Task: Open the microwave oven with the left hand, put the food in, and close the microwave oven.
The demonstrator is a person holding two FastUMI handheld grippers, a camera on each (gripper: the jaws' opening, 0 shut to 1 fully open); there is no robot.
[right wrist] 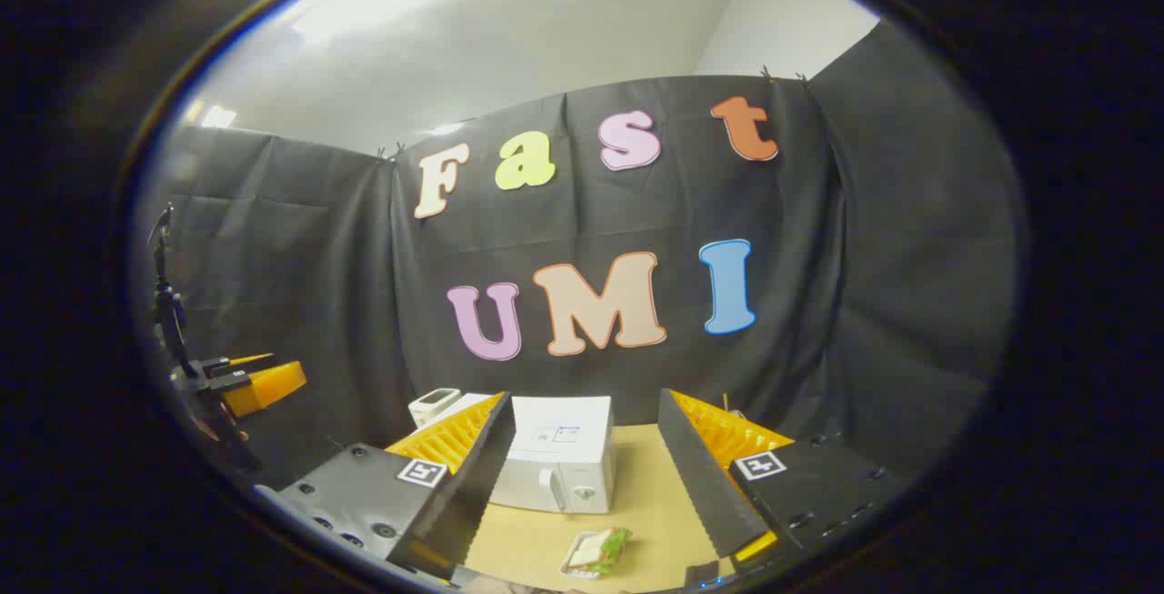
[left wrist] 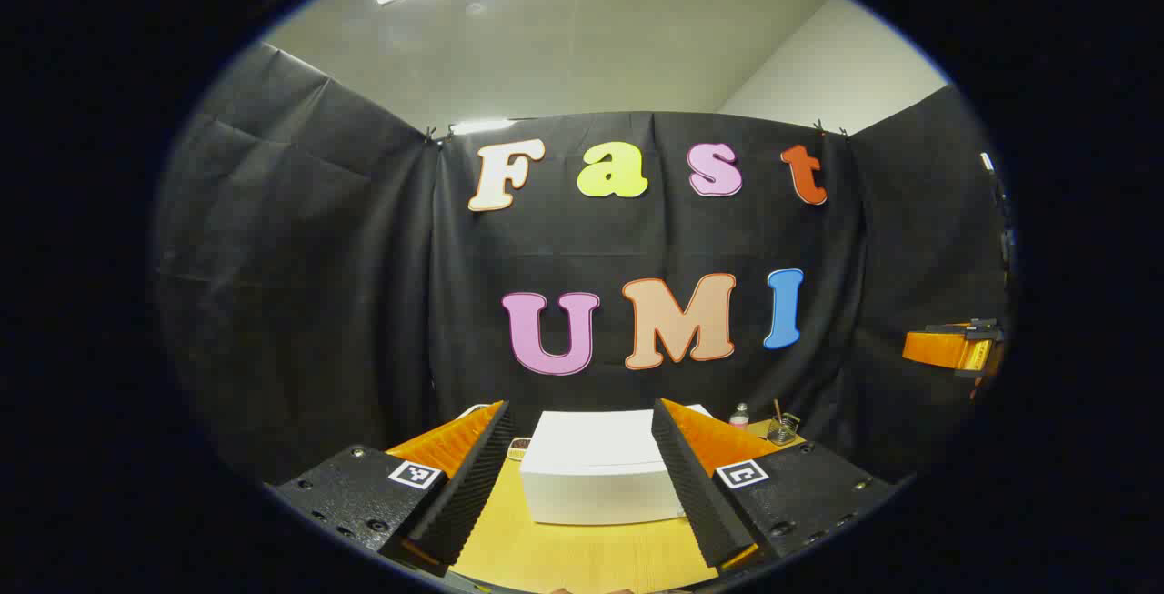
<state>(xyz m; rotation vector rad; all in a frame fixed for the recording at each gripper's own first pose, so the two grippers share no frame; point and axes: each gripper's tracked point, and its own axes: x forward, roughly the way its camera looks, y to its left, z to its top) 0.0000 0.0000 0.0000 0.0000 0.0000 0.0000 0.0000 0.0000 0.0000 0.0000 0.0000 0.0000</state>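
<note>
Left claw (left wrist: 579, 448) was wide open, nothing between its fingers, held above the near edge of the wooden bench (left wrist: 582, 558) and facing the far wall. White microwave oven (left wrist: 600, 471) sat straight ahead of it on the bench, framed between the two black ribbed fingers (left wrist: 468, 485), not touching either; the left gripper view caught only its top and a plain near face, no door detail. Small bottle (left wrist: 740, 414) and a wire holder with sticks (left wrist: 782, 428) stood at the far right of the bench, behind the microwave. Right claw (right wrist: 582, 476) was also wide open and empty, further right and aimed slightly left. In the right gripper view the microwave oven (right wrist: 559, 462) showed its door shut, vertical handle and knob at the right of its front. Food (right wrist: 597, 550), a sandwich with green filling on a small tray, lay on the bench (right wrist: 637, 485) near of the microwave, slightly right of its front, apart from it and below the gap of the right claw. A small white appliance (right wrist: 435, 405) stood far left behind the microwave. Each view caught the other claw at its edge, raised off the bench.
</note>
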